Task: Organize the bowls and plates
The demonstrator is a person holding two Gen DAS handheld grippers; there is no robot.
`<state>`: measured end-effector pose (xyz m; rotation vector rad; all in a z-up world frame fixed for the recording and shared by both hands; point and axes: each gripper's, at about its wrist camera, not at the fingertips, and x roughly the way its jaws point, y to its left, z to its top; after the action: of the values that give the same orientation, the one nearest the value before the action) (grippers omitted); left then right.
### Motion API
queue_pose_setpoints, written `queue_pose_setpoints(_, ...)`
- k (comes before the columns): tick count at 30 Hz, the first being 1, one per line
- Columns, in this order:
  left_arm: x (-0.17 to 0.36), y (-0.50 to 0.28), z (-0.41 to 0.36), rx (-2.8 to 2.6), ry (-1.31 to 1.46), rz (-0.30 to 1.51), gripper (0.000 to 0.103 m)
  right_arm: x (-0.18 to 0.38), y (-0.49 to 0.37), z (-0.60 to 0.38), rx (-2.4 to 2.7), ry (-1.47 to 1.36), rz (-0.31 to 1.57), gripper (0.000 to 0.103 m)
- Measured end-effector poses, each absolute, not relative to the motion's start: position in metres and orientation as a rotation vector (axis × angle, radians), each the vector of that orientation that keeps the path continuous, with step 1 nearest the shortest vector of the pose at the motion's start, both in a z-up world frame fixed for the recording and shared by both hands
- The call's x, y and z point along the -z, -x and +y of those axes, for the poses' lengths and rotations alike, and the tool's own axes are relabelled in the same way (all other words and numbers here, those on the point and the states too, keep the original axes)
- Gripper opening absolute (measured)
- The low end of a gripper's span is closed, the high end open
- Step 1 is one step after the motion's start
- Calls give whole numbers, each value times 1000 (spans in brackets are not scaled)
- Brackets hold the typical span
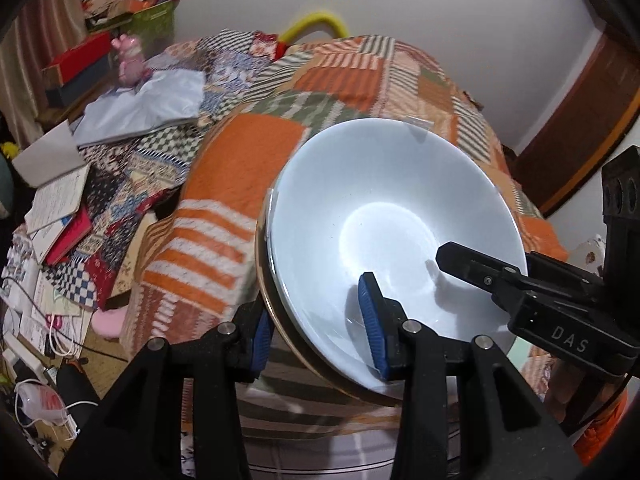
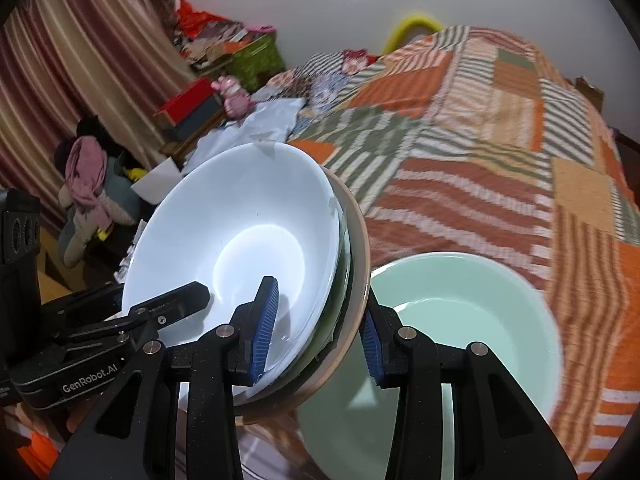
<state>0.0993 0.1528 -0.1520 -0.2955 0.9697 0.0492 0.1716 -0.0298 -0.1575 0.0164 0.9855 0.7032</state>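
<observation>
Both grippers, left [image 1: 320, 338] and right [image 2: 318, 334], had their jaws clamped on the rim of the stacked white bowl [image 2: 248, 232] and tan plate [image 2: 358, 256], carried mid-air. Next probably came lowering the stack level into the green bowl [image 2: 480, 304].

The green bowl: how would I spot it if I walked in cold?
Start at the bed with the orange striped patchwork quilt. At its near edge two claws hold up a tilted stack topped by a white bowl. The green bowl sits just right of that stack, held by no claw: the only pale mint dish, with another dish nested inside.
</observation>
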Motion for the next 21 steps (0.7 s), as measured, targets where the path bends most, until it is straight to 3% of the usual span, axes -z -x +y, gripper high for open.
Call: queue_pose_setpoints(21,149,-123,55,124,220,999,40,155,-166,-117,-549,-109,973,35)
